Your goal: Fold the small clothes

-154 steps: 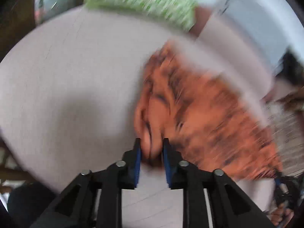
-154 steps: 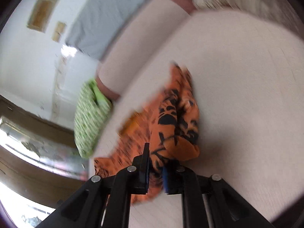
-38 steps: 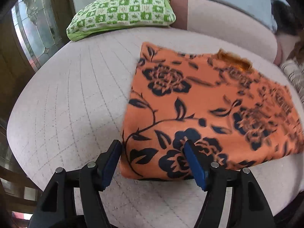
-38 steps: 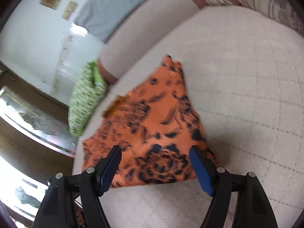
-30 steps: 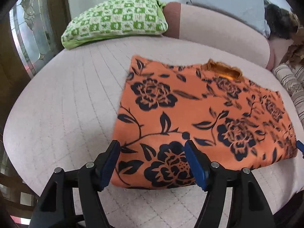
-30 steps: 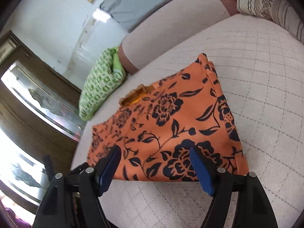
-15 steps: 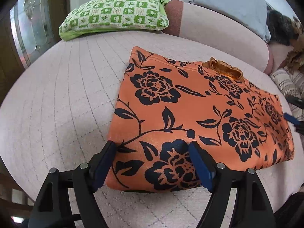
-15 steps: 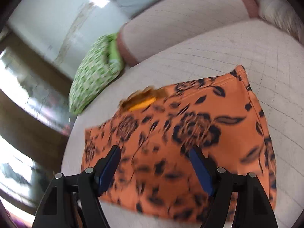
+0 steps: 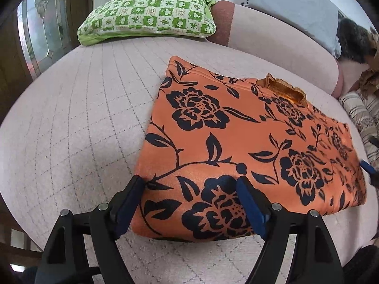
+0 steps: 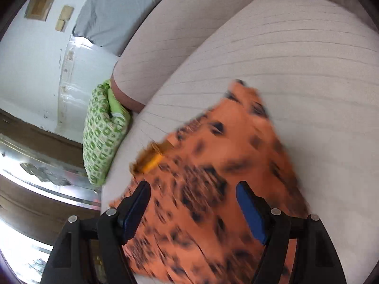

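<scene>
An orange garment with black flowers lies folded flat on the pale quilted cushion. A small gold trim sticks out at its far edge. My left gripper is open and empty, its jaws spread over the garment's near left corner. My right gripper is open and empty above the same garment, which is motion-blurred in the right wrist view. A blue pad of the right gripper shows at the garment's right edge in the left wrist view.
A green checked pillow lies at the back left and also shows in the right wrist view. The sofa's backrest with a grey cloth runs behind. Striped fabric lies at the right. A glass-panelled door stands at the left.
Both grippers let go of the garment, which now lies folded. In the last half second the right gripper has swung in closer over the garment; the left has barely moved.
</scene>
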`<state>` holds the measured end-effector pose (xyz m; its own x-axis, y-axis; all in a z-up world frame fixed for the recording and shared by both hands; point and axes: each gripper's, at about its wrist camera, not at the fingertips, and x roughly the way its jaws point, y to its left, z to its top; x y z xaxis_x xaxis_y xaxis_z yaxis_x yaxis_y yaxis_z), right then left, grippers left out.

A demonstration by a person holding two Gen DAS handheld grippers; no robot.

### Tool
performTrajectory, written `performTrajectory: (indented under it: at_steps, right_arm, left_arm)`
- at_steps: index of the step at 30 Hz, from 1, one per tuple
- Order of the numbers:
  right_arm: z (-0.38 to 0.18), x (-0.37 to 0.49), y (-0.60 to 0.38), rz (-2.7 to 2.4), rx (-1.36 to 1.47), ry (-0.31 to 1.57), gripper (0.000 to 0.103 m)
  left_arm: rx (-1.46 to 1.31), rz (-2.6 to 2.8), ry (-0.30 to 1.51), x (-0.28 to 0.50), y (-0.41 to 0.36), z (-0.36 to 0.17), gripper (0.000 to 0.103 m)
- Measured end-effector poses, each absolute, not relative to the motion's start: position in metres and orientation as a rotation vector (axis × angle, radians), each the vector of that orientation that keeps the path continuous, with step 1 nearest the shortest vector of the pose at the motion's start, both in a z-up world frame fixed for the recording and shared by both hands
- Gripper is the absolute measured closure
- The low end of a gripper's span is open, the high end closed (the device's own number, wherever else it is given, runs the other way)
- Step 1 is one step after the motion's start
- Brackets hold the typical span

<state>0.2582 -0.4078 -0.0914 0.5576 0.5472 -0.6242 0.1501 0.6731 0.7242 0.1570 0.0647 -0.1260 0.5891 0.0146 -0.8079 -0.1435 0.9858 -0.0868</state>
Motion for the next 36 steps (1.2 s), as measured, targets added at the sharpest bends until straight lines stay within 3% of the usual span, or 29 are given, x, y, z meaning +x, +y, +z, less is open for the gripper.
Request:
performTrajectory:
  at_steps: [8, 18, 20, 21, 22, 29, 33, 36]
  right_arm:
    - [-0.122, 0.14, -0.453, 0.188, 1.012, 0.967, 0.026]
    - [-0.146, 0.162, -0.467, 0.156, 1.2, 0.95, 0.025]
    - [-0.144, 0.166, -0.464, 0.134, 1.189, 0.964, 0.037]
    - [-0.142, 0.17, -0.462, 0.127, 1.163, 0.979, 0.078]
    - [-0.142, 0.174, -0.46, 0.126, 1.142, 1.0, 0.093]
    - [-0.088, 0.173, -0.437, 0.128, 0.839, 0.924, 0.094]
    - [-0.133, 0.18, -0.432, 0.075, 0.813, 1.113, 0.088]
    - [-0.125, 0.173, -0.451, 0.087, 0.898, 1.061, 0.079]
  left_arm:
    - [-0.185, 0.046, 0.881, 0.145, 0.046, -0.099, 0.022]
    - [-0.039, -0.02, 0.905, 0.169, -0.028, -0.101, 0.022]
    - [-0.018, -0.015, 0.927, 0.174, -0.036, -0.109, 0.022]
    - [-0.006, -0.011, 0.933, 0.175, -0.04, -0.112, 0.022]
    - [0.004, -0.01, 0.938, 0.175, -0.044, -0.114, 0.022]
    - [0.058, -0.003, 0.897, 0.174, -0.053, -0.105, 0.022]
    - [0.093, -0.004, 0.98, 0.186, -0.056, -0.127, 0.022]
    - [0.08, -0.011, 0.943, 0.185, -0.054, -0.121, 0.022]
